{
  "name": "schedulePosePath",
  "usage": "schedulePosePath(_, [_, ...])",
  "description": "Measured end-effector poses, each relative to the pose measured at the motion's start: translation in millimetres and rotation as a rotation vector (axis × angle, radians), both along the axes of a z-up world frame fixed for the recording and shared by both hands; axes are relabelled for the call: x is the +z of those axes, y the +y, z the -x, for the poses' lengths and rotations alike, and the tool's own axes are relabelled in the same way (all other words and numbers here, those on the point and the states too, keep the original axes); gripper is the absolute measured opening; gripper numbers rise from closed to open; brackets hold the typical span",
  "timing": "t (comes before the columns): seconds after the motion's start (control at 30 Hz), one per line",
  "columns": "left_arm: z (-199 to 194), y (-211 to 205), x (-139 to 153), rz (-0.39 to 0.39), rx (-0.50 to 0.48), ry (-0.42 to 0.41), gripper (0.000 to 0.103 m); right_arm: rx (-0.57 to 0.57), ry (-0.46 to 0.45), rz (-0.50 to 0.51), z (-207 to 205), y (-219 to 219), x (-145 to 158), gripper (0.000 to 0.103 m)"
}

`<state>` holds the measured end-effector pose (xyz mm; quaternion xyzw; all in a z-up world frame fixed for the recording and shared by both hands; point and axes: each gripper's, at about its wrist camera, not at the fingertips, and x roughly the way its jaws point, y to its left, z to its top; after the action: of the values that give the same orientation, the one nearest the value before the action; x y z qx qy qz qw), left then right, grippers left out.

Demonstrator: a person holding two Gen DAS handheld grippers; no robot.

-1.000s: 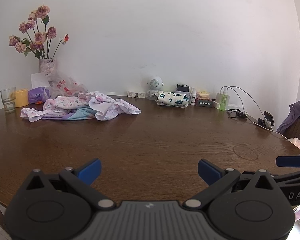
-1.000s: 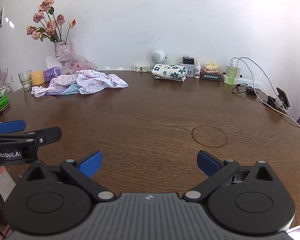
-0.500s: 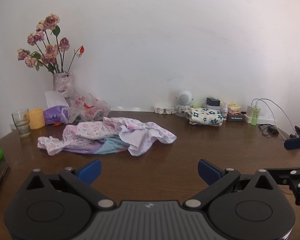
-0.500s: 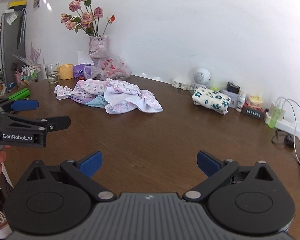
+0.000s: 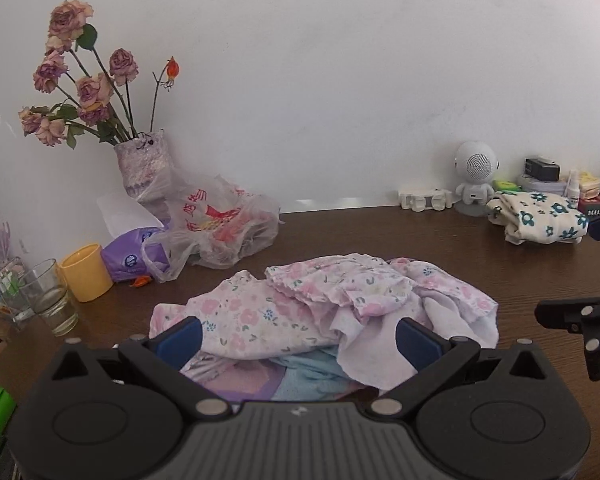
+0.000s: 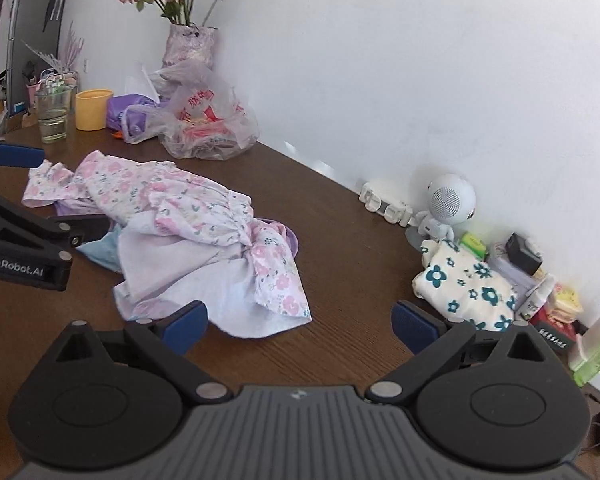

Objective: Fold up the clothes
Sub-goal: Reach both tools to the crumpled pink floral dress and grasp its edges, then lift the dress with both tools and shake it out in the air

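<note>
Both grippers, left gripper point(image 5: 298, 338) and right gripper point(image 6: 299, 326), are hovering with jaws spread wide, holding nothing. The crumpled pink floral cotton clothes heap point(image 5: 324, 308) is lying between the left jaws, tangled: one pinch risks dragging several layers. "GenRobot.AI" is showing on the left gripper.

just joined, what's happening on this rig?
A person is holding two grippers over a heap of unfolded pink floral clothes on the brown wooden table. The left gripper is open right at the heap's near edge; the right gripper is open beside it, holding nothing. One white garment with teal flowers already sits folded by the wall.
</note>
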<state>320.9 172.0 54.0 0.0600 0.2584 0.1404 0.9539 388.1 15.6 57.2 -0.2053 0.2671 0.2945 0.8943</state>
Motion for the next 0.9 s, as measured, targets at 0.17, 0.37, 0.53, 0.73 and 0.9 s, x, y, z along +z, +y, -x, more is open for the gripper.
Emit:
schedulePosePath(0.17, [-48,1,-20,-0.069,-0.105,0.071,0.103,0.052,0.127,0.030,-62,28,-37,0.087])
schedulePosePath(0.37, [-86,5,-30,-0.087,-0.184,0.160,0.087,0.046,0.198,0.060,-105,54,-70,0.035])
schedulePosePath(0.53, [-107,11,-31,-0.068,-0.232,0.214,0.014,0.005,0.260,-0.070,-117,40,-56,0.001])
schedulePosePath(0.73, [-79,15,25,-0.066,-0.204,0.096,0.006,-0.091,0.130,-0.154,-107,11,0,0.000])
schedulePosePath(0.9, [-35,1,127,-0.095,-0.152,-0.130,0.006,-0.194,-0.043,-0.270,-81,-36,96,0.000])
